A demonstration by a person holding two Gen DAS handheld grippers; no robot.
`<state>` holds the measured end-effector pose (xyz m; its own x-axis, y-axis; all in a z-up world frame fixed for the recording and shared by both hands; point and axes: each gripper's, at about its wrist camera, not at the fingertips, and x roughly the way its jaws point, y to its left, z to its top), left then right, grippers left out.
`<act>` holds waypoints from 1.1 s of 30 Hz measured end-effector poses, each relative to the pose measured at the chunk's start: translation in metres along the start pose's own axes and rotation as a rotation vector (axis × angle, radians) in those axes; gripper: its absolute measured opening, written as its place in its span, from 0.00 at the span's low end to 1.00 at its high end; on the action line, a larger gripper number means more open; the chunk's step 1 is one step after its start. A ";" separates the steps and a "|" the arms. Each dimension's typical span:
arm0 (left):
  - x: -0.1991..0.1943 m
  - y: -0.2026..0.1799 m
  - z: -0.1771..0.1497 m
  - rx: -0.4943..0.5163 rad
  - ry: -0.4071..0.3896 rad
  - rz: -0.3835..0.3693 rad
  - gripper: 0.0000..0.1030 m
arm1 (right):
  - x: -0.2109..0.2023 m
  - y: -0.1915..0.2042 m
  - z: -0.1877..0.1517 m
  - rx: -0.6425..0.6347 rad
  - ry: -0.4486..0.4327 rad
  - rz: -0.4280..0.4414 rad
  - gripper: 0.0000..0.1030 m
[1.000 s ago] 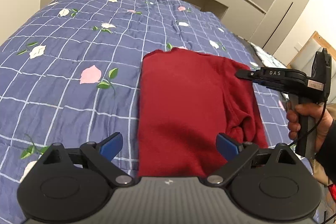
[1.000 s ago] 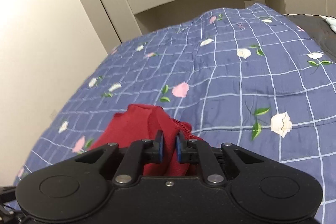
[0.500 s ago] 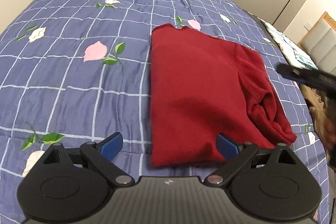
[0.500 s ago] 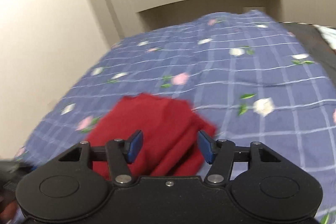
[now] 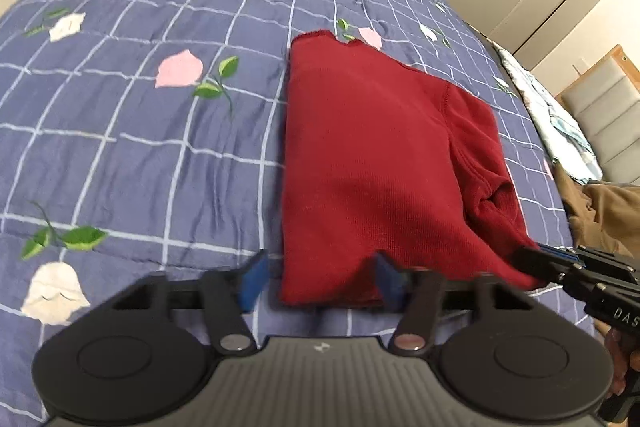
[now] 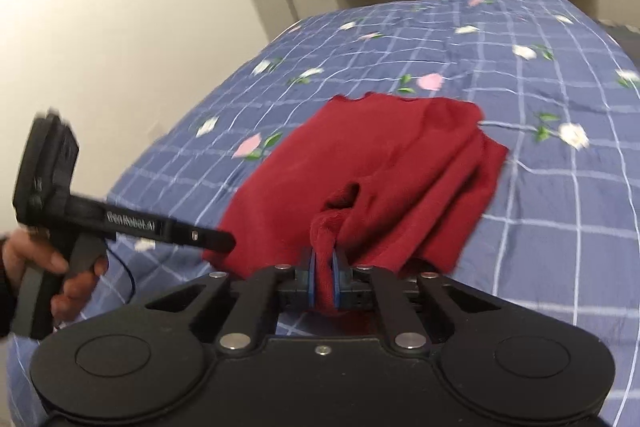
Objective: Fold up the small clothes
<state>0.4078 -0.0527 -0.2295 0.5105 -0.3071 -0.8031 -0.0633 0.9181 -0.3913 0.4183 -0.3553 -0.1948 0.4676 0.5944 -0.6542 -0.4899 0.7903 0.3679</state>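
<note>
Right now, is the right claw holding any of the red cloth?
Yes, the right claw is shut on a bunched edge of the red cloth.

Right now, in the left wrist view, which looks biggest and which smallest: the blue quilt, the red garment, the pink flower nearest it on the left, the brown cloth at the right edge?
1. Blue quilt
2. Red garment
3. Brown cloth, though partly cut off, so unsure
4. Pink flower

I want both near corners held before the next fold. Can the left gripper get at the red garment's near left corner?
Probably yes: the left gripper already straddles that corner of the red garment, jaws closing, nothing between.
</note>
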 end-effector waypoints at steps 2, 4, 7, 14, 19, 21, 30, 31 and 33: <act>0.002 0.002 0.000 -0.014 -0.004 -0.003 0.45 | -0.004 -0.006 -0.004 0.059 -0.015 -0.002 0.08; 0.005 0.002 0.001 -0.016 0.004 0.013 0.40 | -0.005 -0.013 -0.010 0.126 -0.031 -0.007 0.08; 0.013 0.005 0.002 -0.020 0.028 0.052 0.34 | 0.000 -0.023 -0.027 0.217 -0.039 -0.041 0.08; 0.016 0.005 0.001 0.005 0.053 0.079 0.34 | 0.007 -0.033 -0.050 0.306 -0.040 -0.079 0.08; 0.010 0.003 0.002 0.006 0.055 0.091 0.38 | 0.002 -0.032 -0.042 0.282 -0.029 -0.082 0.09; 0.008 0.002 0.003 0.011 0.055 0.094 0.40 | -0.001 -0.030 -0.038 0.271 -0.032 -0.077 0.14; -0.009 -0.013 0.011 0.079 -0.001 0.120 0.85 | -0.015 -0.023 -0.015 0.207 -0.108 -0.120 0.50; -0.009 -0.015 0.013 0.084 -0.005 0.120 0.86 | -0.013 -0.023 -0.012 0.200 -0.113 -0.123 0.55; -0.006 -0.019 0.020 0.093 -0.014 0.120 0.89 | -0.007 -0.023 -0.004 0.182 -0.120 -0.135 0.60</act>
<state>0.4228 -0.0633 -0.2082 0.5161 -0.1912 -0.8349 -0.0453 0.9673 -0.2495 0.4232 -0.3780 -0.2010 0.6090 0.4868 -0.6263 -0.2816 0.8708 0.4030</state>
